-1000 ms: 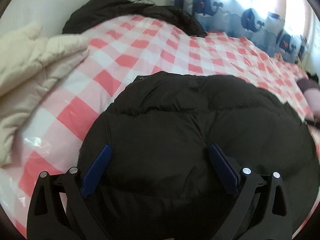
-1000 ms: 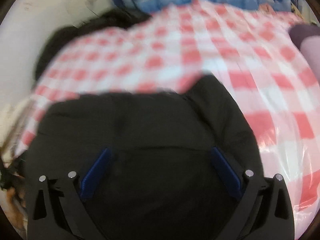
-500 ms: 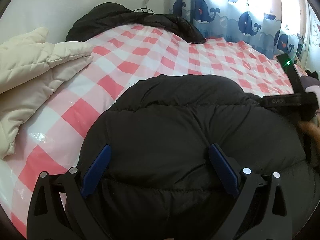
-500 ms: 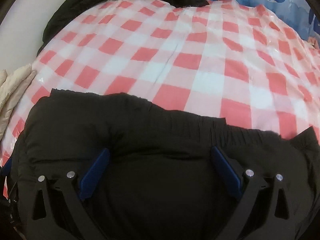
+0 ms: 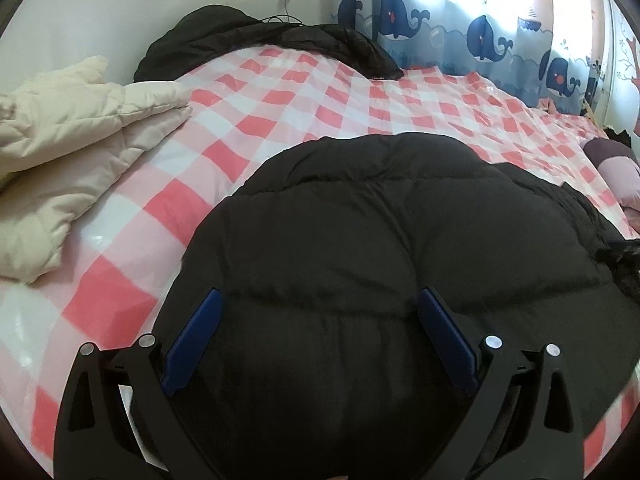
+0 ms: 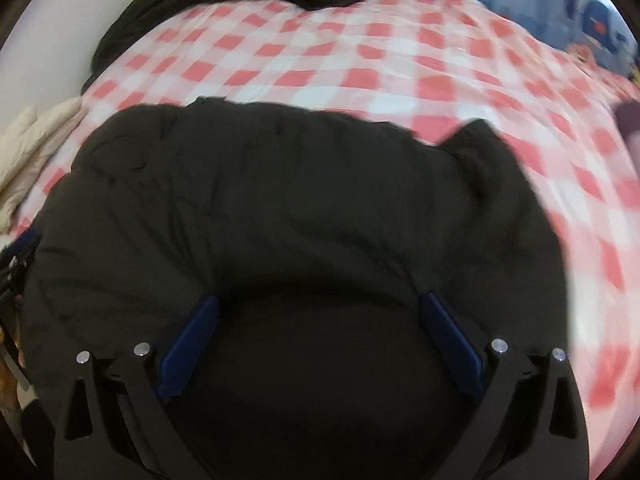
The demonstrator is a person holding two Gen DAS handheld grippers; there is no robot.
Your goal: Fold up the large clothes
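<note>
Black jacket (image 5: 384, 240): laid puffed on checked sheet (image 5: 280, 96). Left gripper (image 5: 320, 300) and right gripper (image 6: 318, 306): both spread wide over it, nothing clamped. Cream coat (image 5: 68, 148): set beside.

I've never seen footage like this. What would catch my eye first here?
A big puffy black jacket fills the foreground of both views, lying on a bed under a pink-and-white checked cover. The blue-padded jaws of each gripper stand wide open over it. Behind, a cream quilted coat lies at the left, and a whale-print curtain hangs at the far side.
</note>
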